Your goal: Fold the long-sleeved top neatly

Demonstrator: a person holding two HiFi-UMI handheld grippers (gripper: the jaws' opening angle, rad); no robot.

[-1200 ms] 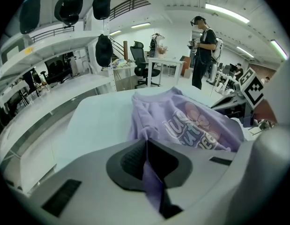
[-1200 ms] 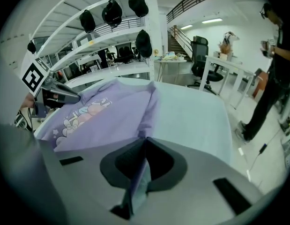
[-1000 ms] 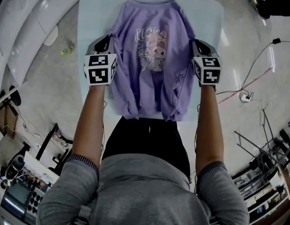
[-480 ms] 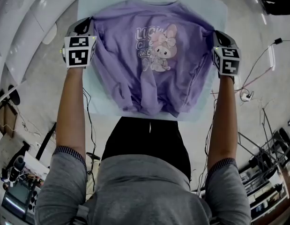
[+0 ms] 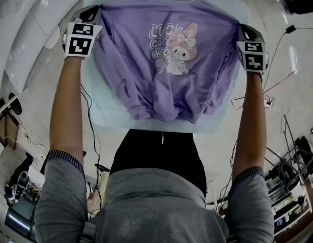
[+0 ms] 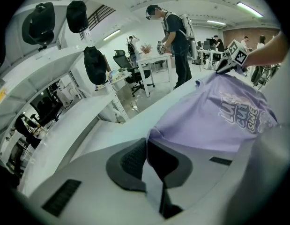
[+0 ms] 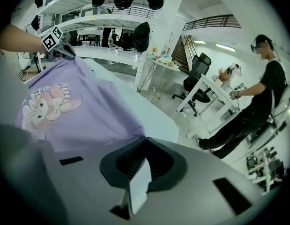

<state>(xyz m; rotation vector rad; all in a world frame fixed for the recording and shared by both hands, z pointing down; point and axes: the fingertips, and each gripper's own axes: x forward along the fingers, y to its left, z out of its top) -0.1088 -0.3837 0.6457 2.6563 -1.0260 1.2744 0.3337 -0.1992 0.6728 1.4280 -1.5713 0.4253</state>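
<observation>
A purple long-sleeved top [image 5: 166, 59] with a cartoon print lies face up, stretched wide across the white table [image 5: 105, 116]. My left gripper [image 5: 94, 15] is shut on the top's left shoulder at the table's far left corner. At the far right, my right gripper [image 5: 240, 29] is shut on the other shoulder. In the left gripper view the purple cloth [image 6: 215, 118] runs from the closed jaws of the left gripper [image 6: 148, 138] toward the other hand. The right gripper view shows the top [image 7: 70, 111] pinched in the right gripper [image 7: 144, 138]. The hem bunches near the table's front edge, sleeves folded in.
White curved shelving [image 5: 25, 29] runs along the left of the table. Cables [image 5: 277, 80] lie on the floor to the right. People stand at desks [image 6: 175, 36] in the room beyond, and one person [image 7: 257, 102] sits to the right. Equipment clutters the floor at the lower corners.
Both grippers have moved apart and toward the far corners, pulling the top from a narrow bunched shape into a wide flat spread. The cartoon print now shows fully.
</observation>
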